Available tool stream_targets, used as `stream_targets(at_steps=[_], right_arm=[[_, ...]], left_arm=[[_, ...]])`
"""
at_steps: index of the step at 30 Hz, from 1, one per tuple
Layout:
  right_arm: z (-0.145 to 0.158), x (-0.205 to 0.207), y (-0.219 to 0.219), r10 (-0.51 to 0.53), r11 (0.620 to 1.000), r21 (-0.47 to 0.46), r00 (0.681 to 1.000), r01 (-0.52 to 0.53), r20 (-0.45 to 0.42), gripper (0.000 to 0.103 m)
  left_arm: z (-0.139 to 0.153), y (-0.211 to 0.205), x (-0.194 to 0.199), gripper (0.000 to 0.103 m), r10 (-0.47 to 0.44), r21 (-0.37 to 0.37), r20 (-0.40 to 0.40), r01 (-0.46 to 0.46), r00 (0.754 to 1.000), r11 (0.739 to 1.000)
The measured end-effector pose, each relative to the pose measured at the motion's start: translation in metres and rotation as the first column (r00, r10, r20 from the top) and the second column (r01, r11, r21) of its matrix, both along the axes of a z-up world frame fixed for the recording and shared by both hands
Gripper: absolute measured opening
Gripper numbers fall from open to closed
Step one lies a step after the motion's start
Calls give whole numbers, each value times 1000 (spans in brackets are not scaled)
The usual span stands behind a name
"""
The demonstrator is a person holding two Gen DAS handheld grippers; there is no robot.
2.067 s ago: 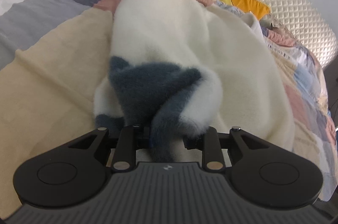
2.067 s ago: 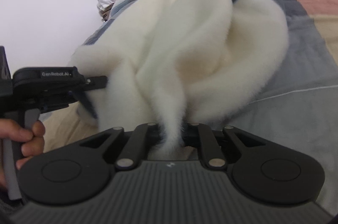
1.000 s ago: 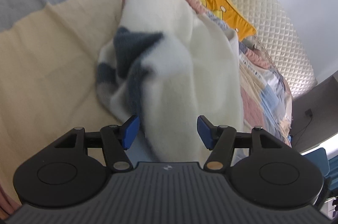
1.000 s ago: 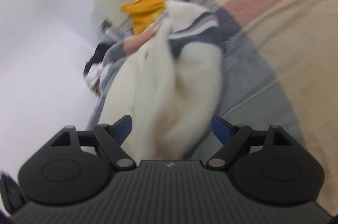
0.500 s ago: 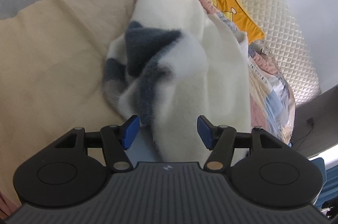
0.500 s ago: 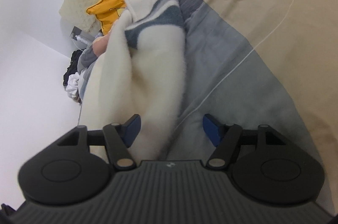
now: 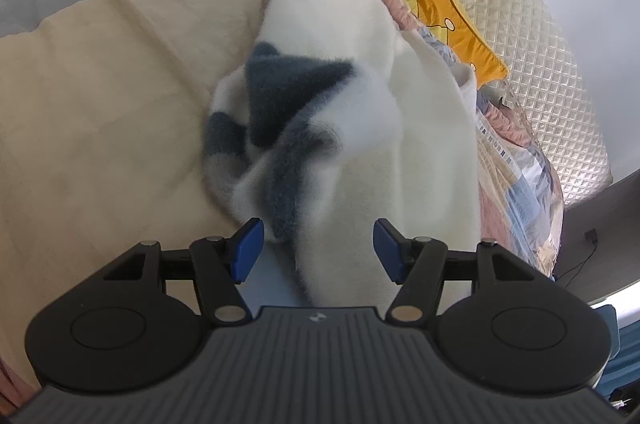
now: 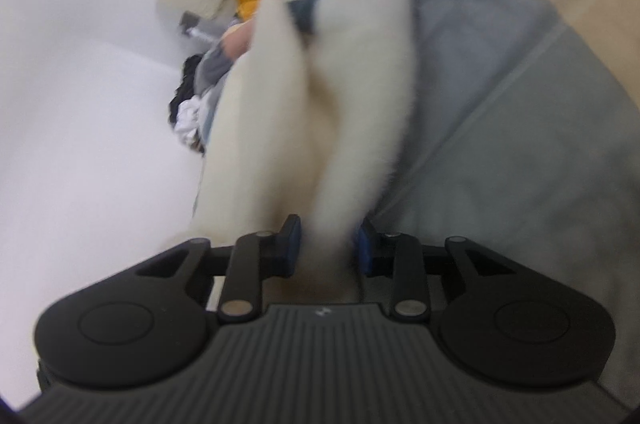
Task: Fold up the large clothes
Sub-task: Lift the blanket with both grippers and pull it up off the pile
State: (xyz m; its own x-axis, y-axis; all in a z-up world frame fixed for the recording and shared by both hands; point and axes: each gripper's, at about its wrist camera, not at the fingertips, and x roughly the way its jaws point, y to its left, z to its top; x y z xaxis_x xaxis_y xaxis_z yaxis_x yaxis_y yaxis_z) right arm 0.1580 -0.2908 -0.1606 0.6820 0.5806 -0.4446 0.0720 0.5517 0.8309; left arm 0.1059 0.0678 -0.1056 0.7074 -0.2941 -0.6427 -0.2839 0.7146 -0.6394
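Observation:
A fluffy white sweater with dark grey-blue stripes (image 7: 360, 112) lies bunched on the patchwork bedspread (image 7: 100, 96). My left gripper (image 7: 318, 252) is open, its blue pads on either side of the sweater's near edge, not gripping it. In the blurred right wrist view my right gripper (image 8: 328, 244) has closed in on a fold of the same sweater (image 8: 340, 104), its pads pressing the white fleece from both sides.
A yellow cushion (image 7: 440, 0) and a quilted cream headboard (image 7: 540, 44) lie behind the sweater. A heap of dark and white clothes (image 8: 188, 104) sits by the white wall. The bed's edge and a dark floor with a cable (image 7: 592, 236) lie at right.
Both grippers let go of the sweater about a second ago. The left stays open and has moved slightly closer. The right has since narrowed onto a fold of the sweater.

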Motion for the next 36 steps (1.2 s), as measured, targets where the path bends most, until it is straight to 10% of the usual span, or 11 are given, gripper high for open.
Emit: stream_targets(at_steps=[12, 29, 36], right_arm=[[39, -28, -31, -199, 977, -34, 962, 209, 188, 13], [17, -22, -52, -300, 944, -144, 954, 298, 12, 15], [5, -15, -46, -220, 975, -56, 971, 216, -98, 44]], left_arm=[[-6, 7, 0, 66, 0, -81, -6, -1, 1000, 997], [-27, -50, 0, 68, -214, -55, -62, 211, 975, 976], [-43, -64, 13, 70, -255, -118, -63, 246, 965, 962]])
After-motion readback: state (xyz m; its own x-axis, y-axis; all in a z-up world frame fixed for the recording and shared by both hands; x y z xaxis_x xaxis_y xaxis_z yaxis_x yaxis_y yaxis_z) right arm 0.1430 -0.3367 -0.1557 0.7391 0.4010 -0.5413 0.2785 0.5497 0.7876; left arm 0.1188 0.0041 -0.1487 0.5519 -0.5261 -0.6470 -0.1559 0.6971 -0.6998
